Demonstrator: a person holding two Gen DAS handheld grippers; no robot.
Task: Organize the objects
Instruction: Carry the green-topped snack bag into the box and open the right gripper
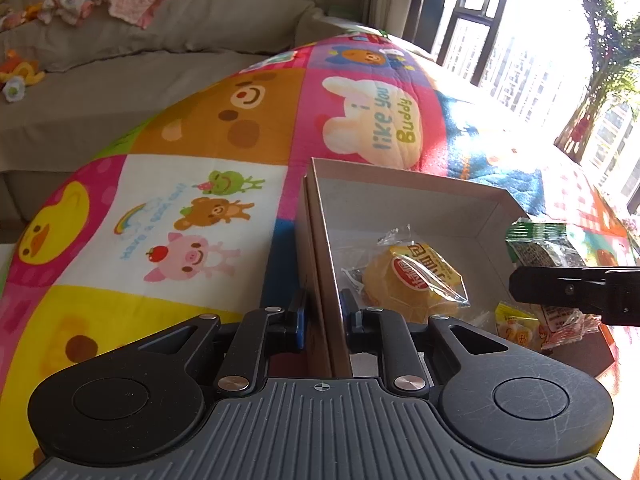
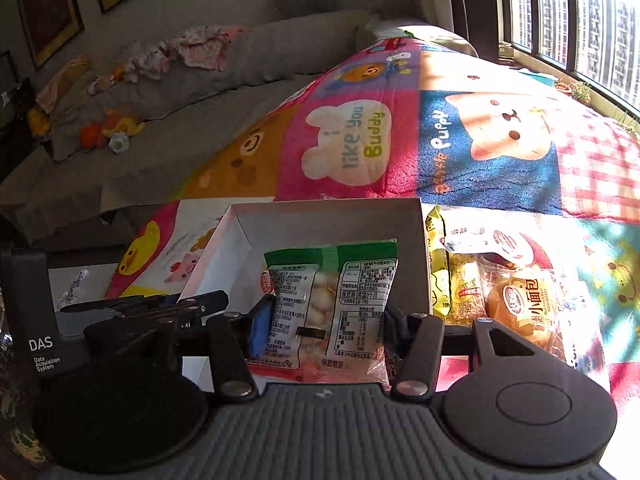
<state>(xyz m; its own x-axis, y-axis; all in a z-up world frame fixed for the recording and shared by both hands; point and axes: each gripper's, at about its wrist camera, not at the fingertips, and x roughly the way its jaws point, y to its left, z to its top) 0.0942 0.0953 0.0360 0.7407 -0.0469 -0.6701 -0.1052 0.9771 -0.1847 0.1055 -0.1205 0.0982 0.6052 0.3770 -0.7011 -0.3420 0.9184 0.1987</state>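
An open cardboard box (image 1: 404,196) lies on a colourful cartoon quilt (image 1: 200,184). My left gripper (image 1: 324,316) is shut on the box's left wall. Inside the box lies a wrapped yellow bread bun (image 1: 416,280). My right gripper (image 2: 324,320) is shut on a green-topped snack packet (image 2: 332,300) and holds it over the box (image 2: 320,216). It shows in the left wrist view (image 1: 560,292) at the box's right side with the packet (image 1: 536,244).
More wrapped snacks and buns (image 2: 520,304) lie on the quilt to the right of the box. A grey sofa (image 1: 120,64) with clothes and soft toys stands behind. A bright window (image 2: 580,12) is at the right.
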